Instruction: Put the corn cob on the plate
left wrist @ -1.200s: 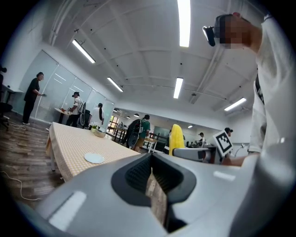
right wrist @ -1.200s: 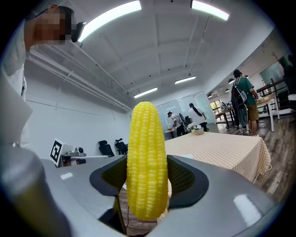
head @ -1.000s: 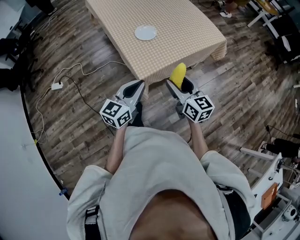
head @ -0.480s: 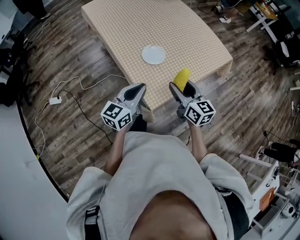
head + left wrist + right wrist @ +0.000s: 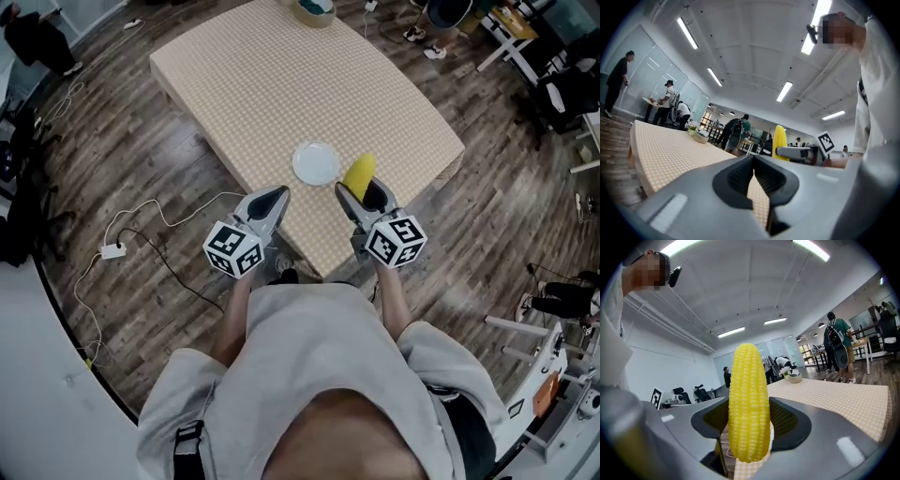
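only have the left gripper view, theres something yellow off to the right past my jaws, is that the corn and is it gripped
Observer: Yes. The right gripper view shows the yellow corn cob standing upright, clamped between the jaws of the right gripper.
Operator: cant see any plate, where is it
Observer: The small round white plate sits empty on the checked beige tablecloth, near its front edge.
Operator: where's the corn relative to it
Observer: In the head view the cob is just right of the plate, beside its rim, not on it.
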The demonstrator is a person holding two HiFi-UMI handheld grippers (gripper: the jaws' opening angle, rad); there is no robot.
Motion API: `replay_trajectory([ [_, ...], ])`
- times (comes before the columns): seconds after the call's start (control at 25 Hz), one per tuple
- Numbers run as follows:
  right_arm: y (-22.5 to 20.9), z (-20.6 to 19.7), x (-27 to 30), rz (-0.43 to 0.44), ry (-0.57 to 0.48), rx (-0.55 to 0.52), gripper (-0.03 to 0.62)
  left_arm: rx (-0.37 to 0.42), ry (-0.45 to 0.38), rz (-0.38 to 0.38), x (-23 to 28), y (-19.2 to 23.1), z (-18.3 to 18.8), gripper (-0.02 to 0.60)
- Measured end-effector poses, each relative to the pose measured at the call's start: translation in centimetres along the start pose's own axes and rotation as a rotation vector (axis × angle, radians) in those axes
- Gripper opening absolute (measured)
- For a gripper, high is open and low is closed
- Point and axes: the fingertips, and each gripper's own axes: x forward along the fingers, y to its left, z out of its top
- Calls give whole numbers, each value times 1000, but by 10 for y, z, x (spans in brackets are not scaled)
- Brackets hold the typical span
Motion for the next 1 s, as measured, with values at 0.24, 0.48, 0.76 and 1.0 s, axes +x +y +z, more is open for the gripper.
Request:
replay_trajectory([
  [0.24,-11,1,16,-39,8,12,261,-19,28,-54,21,13,-1,8],
  [0.48,-24,-1,21,-42,21,25,261,-31,42,-60,35,17,-4,8],
  [0.76,-48,2,25,2,38,41,261,-38,56,-18,58,11,-10,8],
  [1.0,-69,8,39,78,64,47,261,-59,48,66,75,17,-12,8],
])
